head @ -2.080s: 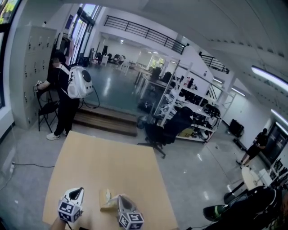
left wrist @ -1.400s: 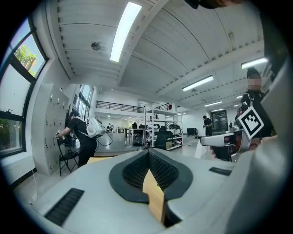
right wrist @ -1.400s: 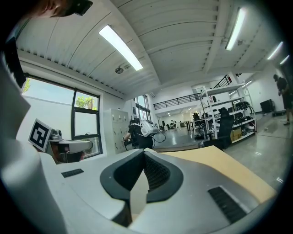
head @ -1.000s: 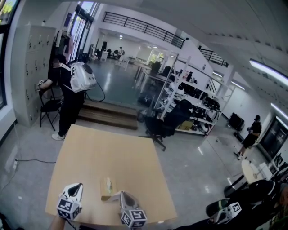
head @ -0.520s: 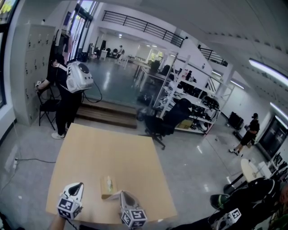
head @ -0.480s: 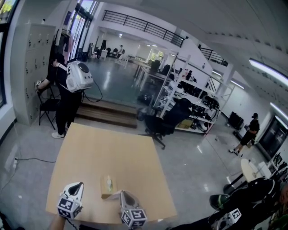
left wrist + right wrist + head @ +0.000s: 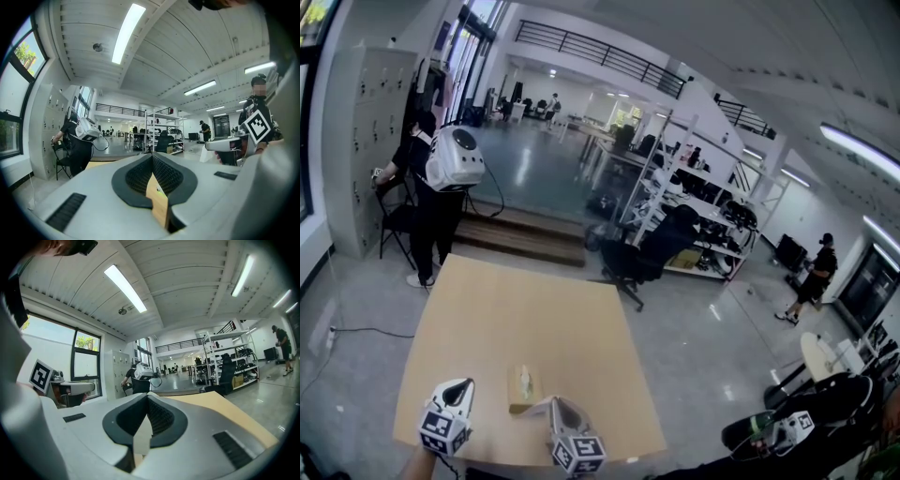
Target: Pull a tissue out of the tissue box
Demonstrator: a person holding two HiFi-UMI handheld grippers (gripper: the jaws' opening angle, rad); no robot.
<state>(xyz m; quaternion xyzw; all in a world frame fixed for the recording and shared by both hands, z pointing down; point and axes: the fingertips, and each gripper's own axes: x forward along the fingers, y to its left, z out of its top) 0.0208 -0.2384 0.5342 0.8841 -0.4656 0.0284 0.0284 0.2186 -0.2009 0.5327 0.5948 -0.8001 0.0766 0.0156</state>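
Tan cardboard and very light by the look of it, the tissue box (image 7: 523, 390) is the main worry: it stands alone on the wooden counter (image 7: 516, 300), towards the near edge. Nothing appears to pin it down. If a sheet is tugged sharply or at a slant, I'd expect the whole box to lift or skid along with it rather than give the sheet up. A pinch on only a corner of thin paper could tear it. Closed tips pushed at the slot could dent the top or shove the paper back inside. The pale, slightly greenish patch on the box's top is too small in the head view to tell whether a sheet stands up out of it.

The right gripper (image 7: 546, 406) sits just beside the box's near right corner, pointing roughly level. Its dark ribbed fingers (image 7: 161, 420) are drawn fully together at the tips. A pale strip shows in the wedge behind those tips, and I cannot tell whether it is tissue, the box or the counter beyond, so no grip can be claimed.

The left gripper (image 7: 461, 386) hovers to the left of the box, apart from it. Its fingers (image 7: 138, 176) also meet at the tips, with only tan counter and a speck of green showing through the gap behind them, and they hold nothing
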